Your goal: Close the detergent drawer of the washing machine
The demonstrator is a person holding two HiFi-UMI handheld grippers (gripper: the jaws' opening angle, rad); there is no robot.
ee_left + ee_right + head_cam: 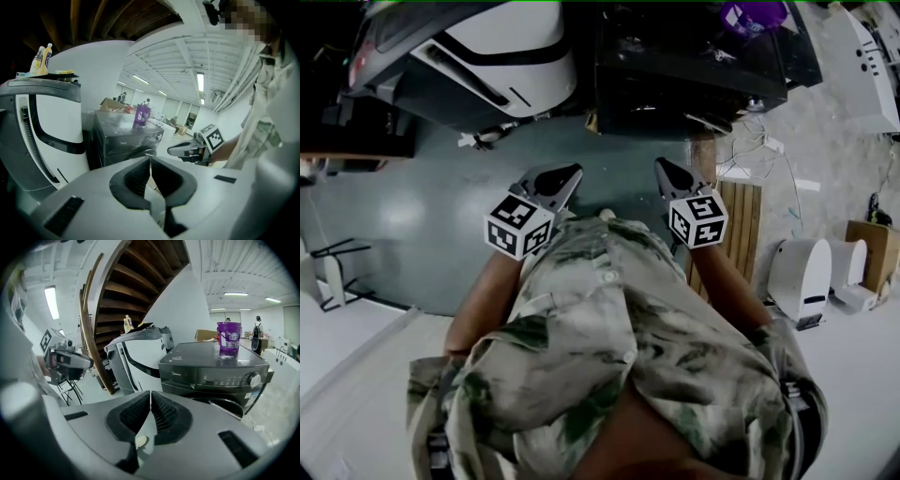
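The left gripper (pixel 150 159) and right gripper (pixel 150 392) are hovering, jaws pressed together, nothing between them. Farther off, the washing machine (pixel 211 363) is showing its detergent drawer (pixel 178 376) upper-left on the front, seemingly flush. It is probably light, stiff plastic, best pushed on its face.

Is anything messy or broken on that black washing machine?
Nothing stands out. The washing machine looks whole, its drawer front sits flush with the panel, and the purple jug stands upright on top, no spill showing. The left tongs and right tongs are shut and empty.
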